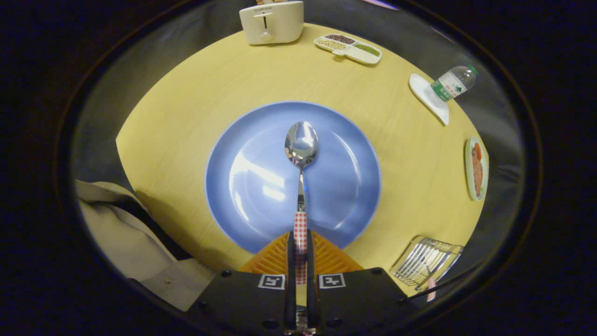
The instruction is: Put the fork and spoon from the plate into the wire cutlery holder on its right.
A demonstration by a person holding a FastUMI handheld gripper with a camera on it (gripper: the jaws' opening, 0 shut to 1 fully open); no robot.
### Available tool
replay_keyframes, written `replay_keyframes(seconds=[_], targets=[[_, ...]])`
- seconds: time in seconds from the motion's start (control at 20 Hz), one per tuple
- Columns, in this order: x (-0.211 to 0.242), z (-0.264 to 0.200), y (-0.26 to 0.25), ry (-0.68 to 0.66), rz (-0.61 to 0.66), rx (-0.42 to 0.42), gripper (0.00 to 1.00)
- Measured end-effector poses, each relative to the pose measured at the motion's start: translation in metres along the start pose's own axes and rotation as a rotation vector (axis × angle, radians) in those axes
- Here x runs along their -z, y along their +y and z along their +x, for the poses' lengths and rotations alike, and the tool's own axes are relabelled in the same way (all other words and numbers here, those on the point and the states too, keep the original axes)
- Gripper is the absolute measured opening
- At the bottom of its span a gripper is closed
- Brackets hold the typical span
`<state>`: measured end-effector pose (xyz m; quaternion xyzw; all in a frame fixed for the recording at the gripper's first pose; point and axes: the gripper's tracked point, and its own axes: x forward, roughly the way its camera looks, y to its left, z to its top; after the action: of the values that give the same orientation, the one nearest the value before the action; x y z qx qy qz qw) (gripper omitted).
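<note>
at the bottom centre of the frame the fingers are pressed in on the red-and-white checked handle of a shiny metal spoon, one on each side, so the spoon is pinched between them. the handle runs straight up from the fingertips and the bowl of the spoon sits over the middle of a large round blue plate; i cannot tell if the bowl touches the plate or hangs just above it. the plate lies on a round yellow wooden counter, just ahead of the fingers. in the lower left there is a beige sleeve beside the counter's edge. in the lower right, to the right of the plate and apart from it, stands the silver wire cutlery holder, with a red-and-white checked handle poking out at its near end; what it belongs to is too small to tell. further out at the right edge of the counter is a small pale green dish of orange-brown food. beyond that, in the upper right, a clear plastic water bottle with a green label lies tilted on a white dish. at the far side, top of the frame, sit a white divided tray of beans and grains and, left of it, a cream-coloured toaster.
</note>
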<state>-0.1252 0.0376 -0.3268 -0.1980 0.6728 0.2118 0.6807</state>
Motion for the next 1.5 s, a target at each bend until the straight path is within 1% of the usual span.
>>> replay_keyframes(seconds=[0.1, 0.25, 0.35, 0.65, 0.85, 1.15, 1.2, 1.3, 1.5], targets=[[0.007, -0.010, -0.007, 0.017, -0.023, -0.008, 0.12], [0.020, -0.029, -0.024, 0.040, -0.052, 0.000, 0.12], [0.024, -0.040, -0.034, 0.050, -0.052, 0.004, 0.12], [0.038, -0.074, -0.079, 0.083, -0.055, 0.053, 0.12], [0.061, -0.096, -0.123, 0.150, -0.091, 0.135, 0.12], [0.102, -0.119, -0.176, 0.256, -0.083, 0.217, 0.12], [0.113, -0.126, -0.181, 0.275, -0.085, 0.225, 0.12], [0.118, -0.124, -0.195, 0.302, -0.081, 0.234, 0.12], [0.142, -0.131, -0.209, 0.388, -0.092, 0.224, 0.12]])
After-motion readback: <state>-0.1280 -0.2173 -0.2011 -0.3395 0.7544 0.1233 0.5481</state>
